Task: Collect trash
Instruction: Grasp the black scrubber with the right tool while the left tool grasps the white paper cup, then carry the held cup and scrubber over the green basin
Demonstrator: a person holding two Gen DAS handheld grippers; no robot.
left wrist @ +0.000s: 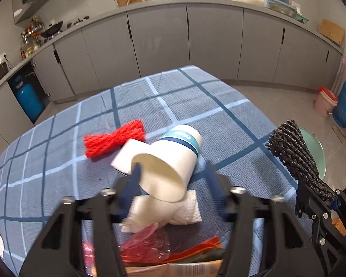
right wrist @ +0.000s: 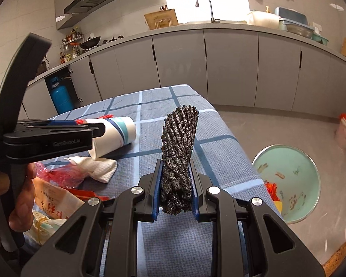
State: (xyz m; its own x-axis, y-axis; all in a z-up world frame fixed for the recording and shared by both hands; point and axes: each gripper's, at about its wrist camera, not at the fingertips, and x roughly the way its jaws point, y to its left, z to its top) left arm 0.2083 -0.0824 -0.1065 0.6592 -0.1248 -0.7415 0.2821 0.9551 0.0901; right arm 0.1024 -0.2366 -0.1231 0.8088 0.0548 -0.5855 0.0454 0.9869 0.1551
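A white paper cup (left wrist: 170,159) with a teal and blue band lies on its side on the blue checked tablecloth (left wrist: 196,106), mouth towards me. It sits between the fingers of my left gripper (left wrist: 173,170); the left finger is at the rim, and a gap shows at the right finger. The right wrist view shows that gripper (right wrist: 96,129) beside the cup (right wrist: 115,136). My right gripper (right wrist: 175,184) is shut on a black foam net (right wrist: 180,143), held upright over the table's right edge. The net (left wrist: 290,152) shows at the right of the left wrist view.
A mint-green bin (right wrist: 288,184) stands on the floor right of the table, with scraps inside. On the cloth lie a red foam net (left wrist: 114,140), a white tissue (left wrist: 186,210), a red plastic wrapper (left wrist: 147,242) and a printed paper bag (right wrist: 53,198). A hand (right wrist: 23,207) grips the left tool.
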